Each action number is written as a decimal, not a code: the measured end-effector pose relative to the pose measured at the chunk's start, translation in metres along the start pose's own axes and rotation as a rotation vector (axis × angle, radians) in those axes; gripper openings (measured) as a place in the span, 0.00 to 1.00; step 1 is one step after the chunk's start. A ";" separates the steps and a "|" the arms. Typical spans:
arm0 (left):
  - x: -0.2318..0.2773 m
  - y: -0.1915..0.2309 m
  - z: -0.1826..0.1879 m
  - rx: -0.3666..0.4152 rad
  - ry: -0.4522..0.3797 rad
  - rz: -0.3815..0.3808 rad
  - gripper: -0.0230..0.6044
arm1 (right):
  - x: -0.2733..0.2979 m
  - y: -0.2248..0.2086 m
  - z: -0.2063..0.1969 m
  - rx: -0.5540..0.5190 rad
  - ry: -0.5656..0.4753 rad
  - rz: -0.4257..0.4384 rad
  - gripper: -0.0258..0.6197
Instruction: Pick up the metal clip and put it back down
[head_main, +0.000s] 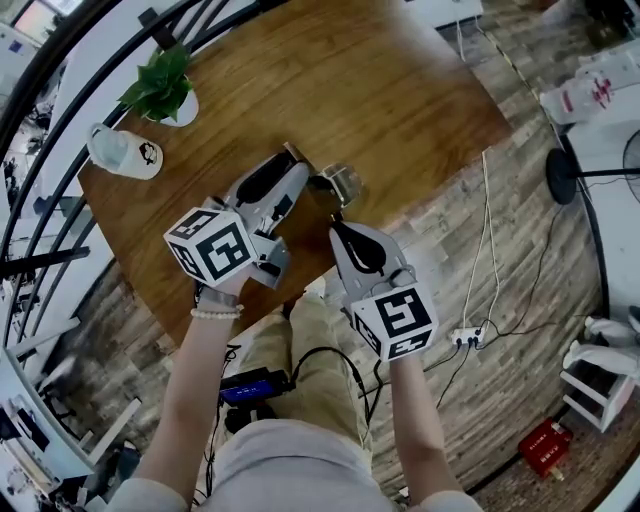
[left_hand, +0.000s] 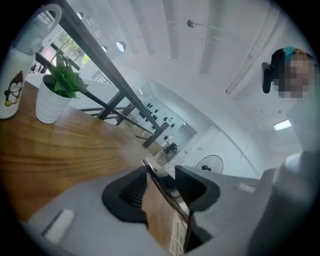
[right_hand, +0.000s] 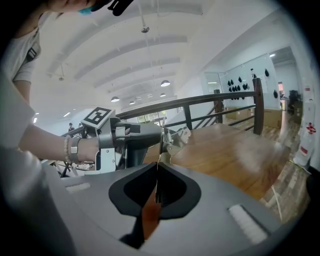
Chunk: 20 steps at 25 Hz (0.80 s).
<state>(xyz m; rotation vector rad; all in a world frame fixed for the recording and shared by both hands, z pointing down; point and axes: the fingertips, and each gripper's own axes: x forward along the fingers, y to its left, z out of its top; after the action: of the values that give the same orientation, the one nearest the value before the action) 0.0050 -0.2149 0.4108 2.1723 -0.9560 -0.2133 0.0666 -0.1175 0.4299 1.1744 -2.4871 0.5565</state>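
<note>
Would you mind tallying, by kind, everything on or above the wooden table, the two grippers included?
grippers: 2, the left gripper and the right gripper
metal clip: 1
potted plant: 1
white cup: 1
total: 5

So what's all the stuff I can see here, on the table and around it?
table: one, brown wood, middle of the head view
potted plant: one, green in a white pot, table's far left corner
mug: one, white with a penguin picture, beside the plant
metal clip: one, silver, gripped by both tools over the table's near edge
railing: one, black, along the table's left side
standing fan: one, black, floor right of the table
power strip: one, white, floor near the person's right arm
red box: one, red, floor at lower right
left tool: one, grey with black pads, shut on the clip
right tool: one, grey with black pads, shut on the clip
</note>
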 end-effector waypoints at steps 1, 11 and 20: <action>-0.002 -0.005 0.004 0.011 -0.002 -0.002 0.31 | -0.003 0.002 0.004 -0.005 -0.006 0.000 0.09; -0.032 -0.047 0.043 0.113 -0.051 -0.027 0.30 | -0.026 0.032 0.041 -0.069 -0.069 -0.007 0.09; -0.060 -0.088 0.076 0.193 -0.101 -0.044 0.29 | -0.048 0.061 0.074 -0.112 -0.136 -0.013 0.09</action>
<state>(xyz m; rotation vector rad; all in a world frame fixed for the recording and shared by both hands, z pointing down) -0.0191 -0.1774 0.2881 2.3803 -1.0223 -0.2638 0.0385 -0.0859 0.3316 1.2209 -2.5842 0.3385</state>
